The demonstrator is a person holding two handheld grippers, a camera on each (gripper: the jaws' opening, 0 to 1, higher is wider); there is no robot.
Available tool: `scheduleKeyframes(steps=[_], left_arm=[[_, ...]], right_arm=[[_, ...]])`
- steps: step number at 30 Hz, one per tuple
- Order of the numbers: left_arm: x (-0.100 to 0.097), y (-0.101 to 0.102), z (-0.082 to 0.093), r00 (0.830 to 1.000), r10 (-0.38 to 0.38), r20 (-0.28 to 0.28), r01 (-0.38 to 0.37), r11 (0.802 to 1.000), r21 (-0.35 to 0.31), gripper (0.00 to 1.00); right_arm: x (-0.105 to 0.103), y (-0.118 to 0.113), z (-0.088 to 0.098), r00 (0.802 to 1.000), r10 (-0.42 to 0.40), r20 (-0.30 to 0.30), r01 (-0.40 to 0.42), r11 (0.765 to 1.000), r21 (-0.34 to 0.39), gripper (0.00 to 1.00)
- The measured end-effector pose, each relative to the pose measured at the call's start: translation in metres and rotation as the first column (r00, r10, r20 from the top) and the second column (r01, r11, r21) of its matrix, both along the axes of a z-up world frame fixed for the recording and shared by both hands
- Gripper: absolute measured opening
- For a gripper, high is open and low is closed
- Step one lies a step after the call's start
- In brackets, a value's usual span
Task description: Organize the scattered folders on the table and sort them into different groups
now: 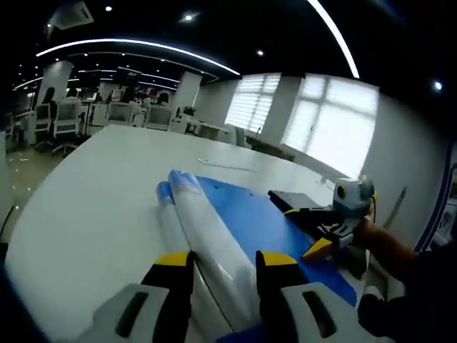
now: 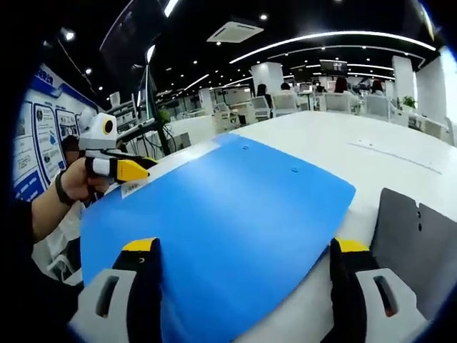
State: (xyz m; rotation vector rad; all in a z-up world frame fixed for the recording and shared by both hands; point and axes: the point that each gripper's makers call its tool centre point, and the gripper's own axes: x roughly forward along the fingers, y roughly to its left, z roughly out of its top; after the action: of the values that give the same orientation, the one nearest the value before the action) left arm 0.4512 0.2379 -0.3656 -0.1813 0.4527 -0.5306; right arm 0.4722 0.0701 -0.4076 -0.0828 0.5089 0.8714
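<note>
Two folders lie before you on the smooth white table point(image 1: 93, 207): a glossy blue folder point(image 2: 221, 229), flat with rounded corners and two small rivets near its far edge, and a matte dark grey folder point(image 2: 418, 243) just beside it toward the table's edge. Your left gripper point(image 1: 225, 275) has its yellow-tipped jaws closed on the blue folder's pale, rounded spine edge, while your right gripper point(image 2: 243, 286) stands with jaws spread wide and the blue sheet lying between them. A small white label sits at the blue folder's corner by your left hand point(image 2: 78, 182), but its writing is too small to read.
</note>
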Motion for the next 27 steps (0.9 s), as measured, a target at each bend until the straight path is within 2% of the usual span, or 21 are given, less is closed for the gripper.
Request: scheduleKeyframes(steps=[4, 7, 14, 21, 25, 27], left_arm=[[-0.001, 0.000, -0.001, 1.000, -0.001, 0.004, 0.001, 1.000, 0.024, 0.38], [-0.001, 0.000, -0.001, 1.000, -0.001, 0.008, 0.000, 1.000, 0.028, 0.38], [0.000, 0.003, -0.001, 1.000, 0.004, -0.006, -0.004, 1.000, -0.018, 0.40], [0.000, 0.002, -0.001, 1.000, 0.009, 0.001, -0.009, 1.000, -0.004, 0.40], [0.001, 0.003, 0.008, 0.999, 0.015, 0.045, -0.015, 1.000, 0.000, 0.40], [0.001, 0.002, 0.011, 0.998, 0.009, 0.066, -0.010, 1.000, 0.011, 0.44]], right_arm=[[0.000, 0.000, 0.000, 1.000, 0.001, -0.001, -0.001, 1.000, -0.001, 0.98], [-0.001, 0.002, -0.002, 0.999, 0.032, -0.010, -0.032, 0.999, 0.003, 0.99], [0.000, 0.003, 0.006, 0.998, 0.056, -0.031, -0.053, 0.994, 0.094, 0.99], [0.003, 0.005, 0.004, 0.997, 0.079, -0.005, -0.078, 0.994, 0.070, 0.99], [0.002, 0.006, 0.004, 0.997, 0.075, 0.008, -0.075, 0.995, 0.059, 0.99], [0.002, 0.006, 0.004, 0.997, 0.071, 0.017, -0.072, 0.996, 0.047, 0.99]])
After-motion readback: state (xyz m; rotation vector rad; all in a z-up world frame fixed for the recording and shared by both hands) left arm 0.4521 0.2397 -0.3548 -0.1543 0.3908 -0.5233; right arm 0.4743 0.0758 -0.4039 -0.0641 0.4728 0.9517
